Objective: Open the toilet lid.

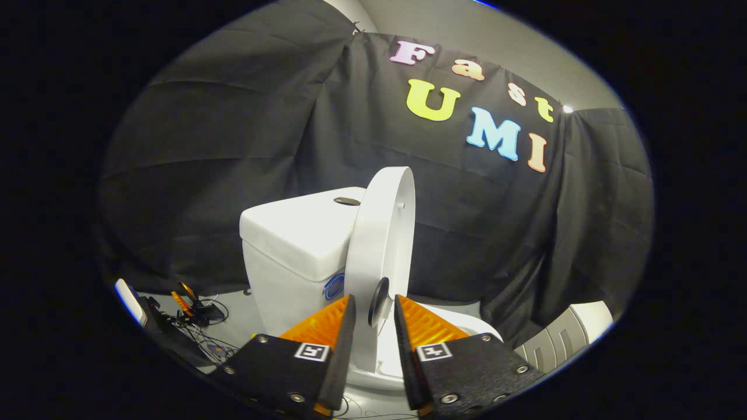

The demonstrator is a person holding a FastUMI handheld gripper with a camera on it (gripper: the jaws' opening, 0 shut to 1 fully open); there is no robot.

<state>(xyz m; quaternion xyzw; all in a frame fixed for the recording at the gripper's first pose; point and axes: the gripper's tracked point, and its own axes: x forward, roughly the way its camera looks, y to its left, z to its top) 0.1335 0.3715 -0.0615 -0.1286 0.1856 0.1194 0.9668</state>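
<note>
Upright between the jaws, toilet lid

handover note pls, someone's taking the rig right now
Tool: fingers straddle the raised lid's edge, with a gap showing on the right side; I can't tell if both press on it.
Lid: up, standing near vertical, close in front of the tank. Its black bumper sits between the fingers.
Bowl rim shows below.
Done: lid lifted.
Left: probably ease it back against the tank, then let go.

Dim booth; a small bright lamp glares above the cloth. The toilet lid is evenly lit and sharp. Fisheye bends the edges.
</note>
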